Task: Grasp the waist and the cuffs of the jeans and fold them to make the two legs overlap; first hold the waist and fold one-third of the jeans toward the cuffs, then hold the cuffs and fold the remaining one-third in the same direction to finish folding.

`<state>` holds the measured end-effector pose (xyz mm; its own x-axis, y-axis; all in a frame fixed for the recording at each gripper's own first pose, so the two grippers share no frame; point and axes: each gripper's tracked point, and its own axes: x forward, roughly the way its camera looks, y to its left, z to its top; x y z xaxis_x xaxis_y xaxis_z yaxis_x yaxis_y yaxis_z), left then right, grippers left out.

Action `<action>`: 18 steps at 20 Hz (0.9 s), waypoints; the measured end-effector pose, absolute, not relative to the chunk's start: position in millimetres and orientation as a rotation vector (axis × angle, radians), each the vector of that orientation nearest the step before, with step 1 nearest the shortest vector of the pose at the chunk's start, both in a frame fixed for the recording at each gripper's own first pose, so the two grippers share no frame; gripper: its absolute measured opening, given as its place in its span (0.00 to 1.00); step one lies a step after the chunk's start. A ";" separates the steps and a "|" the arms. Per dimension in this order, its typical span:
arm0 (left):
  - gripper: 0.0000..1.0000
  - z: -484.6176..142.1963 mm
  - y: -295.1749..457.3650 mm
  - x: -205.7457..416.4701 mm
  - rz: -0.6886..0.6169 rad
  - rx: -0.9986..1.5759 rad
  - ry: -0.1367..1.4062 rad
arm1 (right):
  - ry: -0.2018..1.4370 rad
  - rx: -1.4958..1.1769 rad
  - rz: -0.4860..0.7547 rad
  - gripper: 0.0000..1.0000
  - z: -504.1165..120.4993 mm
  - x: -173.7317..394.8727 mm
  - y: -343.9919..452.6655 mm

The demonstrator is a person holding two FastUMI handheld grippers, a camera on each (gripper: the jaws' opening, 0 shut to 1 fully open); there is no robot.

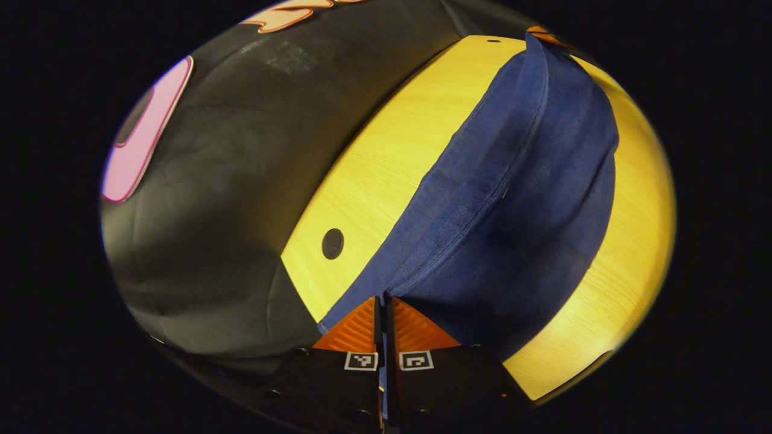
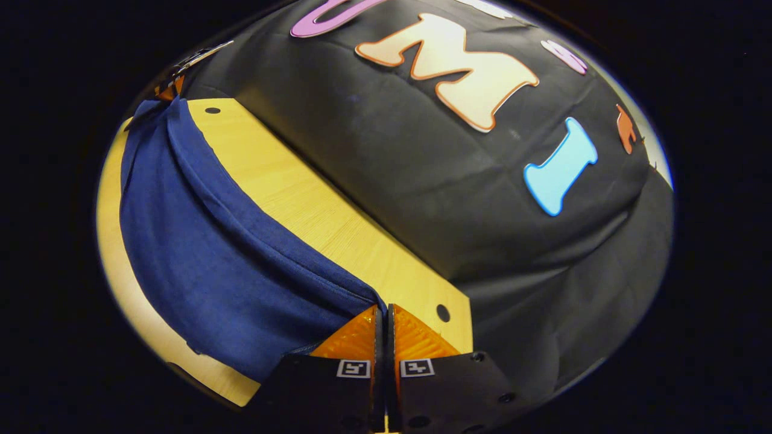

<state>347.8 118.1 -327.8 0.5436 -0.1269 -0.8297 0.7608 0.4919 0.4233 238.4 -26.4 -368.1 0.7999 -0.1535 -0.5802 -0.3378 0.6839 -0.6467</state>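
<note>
Left gripper (image 1: 383, 301) and right gripper (image 2: 383, 310) jaws each clamped, apparently, the jeans' (image 1: 512, 199) edge, lifted above the counter (image 1: 386, 169).

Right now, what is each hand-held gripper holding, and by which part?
Both are shut on the jeans. The left hand-held gripper and right hand-held gripper each pinch an opposite end's edge; waist or cuffs cannot be told.

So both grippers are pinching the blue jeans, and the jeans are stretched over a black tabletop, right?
Not quite: the tabletop is yellow wood, as the left gripper view shows. The rest holds: the left gripper and right gripper both pinch the blue jeans.
</note>
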 end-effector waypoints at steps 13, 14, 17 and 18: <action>0.94 -251.7 99.2 415.0 -0.207 0.280 0.484 | 0.657 -0.524 -0.242 1.00 -330.8 193.1 -132.3; 0.94 -243.1 94.4 414.3 -0.202 0.250 0.480 | 0.679 -0.480 -0.261 1.00 -335.7 185.5 -145.0; 0.94 -201.2 81.4 407.9 -0.197 0.137 0.437 | 0.737 -0.329 -0.317 1.00 -359.0 170.4 -180.0; 0.94 -193.7 79.8 411.0 -0.193 0.093 0.424 | 0.762 -0.277 -0.333 0.99 -367.9 163.0 -192.3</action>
